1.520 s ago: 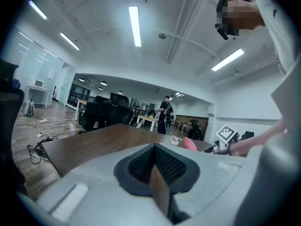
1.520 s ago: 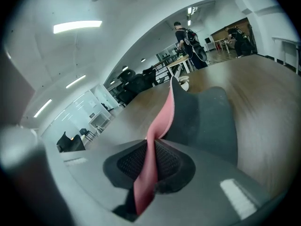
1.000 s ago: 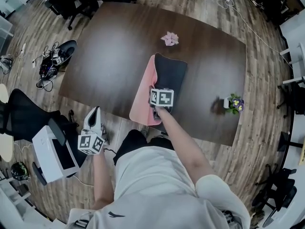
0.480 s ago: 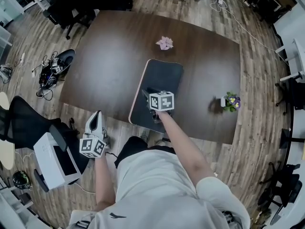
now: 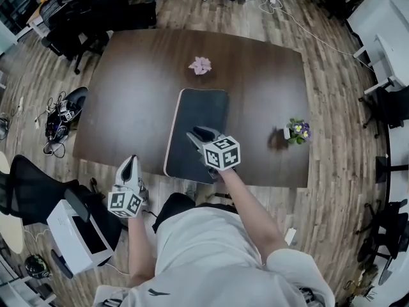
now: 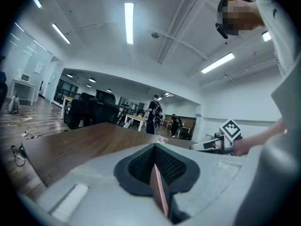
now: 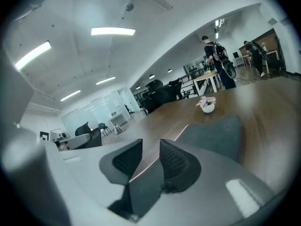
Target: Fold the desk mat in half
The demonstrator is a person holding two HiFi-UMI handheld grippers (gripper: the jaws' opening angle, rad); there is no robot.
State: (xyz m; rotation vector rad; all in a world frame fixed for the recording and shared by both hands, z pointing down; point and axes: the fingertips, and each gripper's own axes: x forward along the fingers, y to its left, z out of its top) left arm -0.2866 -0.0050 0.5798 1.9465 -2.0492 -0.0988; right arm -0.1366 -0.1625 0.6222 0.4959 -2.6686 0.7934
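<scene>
The desk mat (image 5: 198, 123) lies folded on the brown table (image 5: 128, 88), dark side up, with a thin pink edge along its left. My right gripper (image 5: 197, 134) hovers above the mat's near end. It is open: its jaws spread off the mat, have just closed in a little, and hold nothing. Through the gap in the right gripper view (image 7: 150, 149) I see the mat (image 7: 211, 135) below. My left gripper (image 5: 130, 162) hangs off the table's near left edge, shut and empty, its pads meeting in the left gripper view (image 6: 154, 147).
A pink paper flower (image 5: 200, 64) lies beyond the mat. A small potted plant (image 5: 296, 130) stands to the mat's right. On the floor at the left are a white box (image 5: 77, 232), cables (image 5: 61, 117) and office chairs (image 5: 64, 27).
The mat's pink underside showed at first; the dark half then came down over it. The right gripper has let go and risen above the mat. The left gripper shifted slightly.
</scene>
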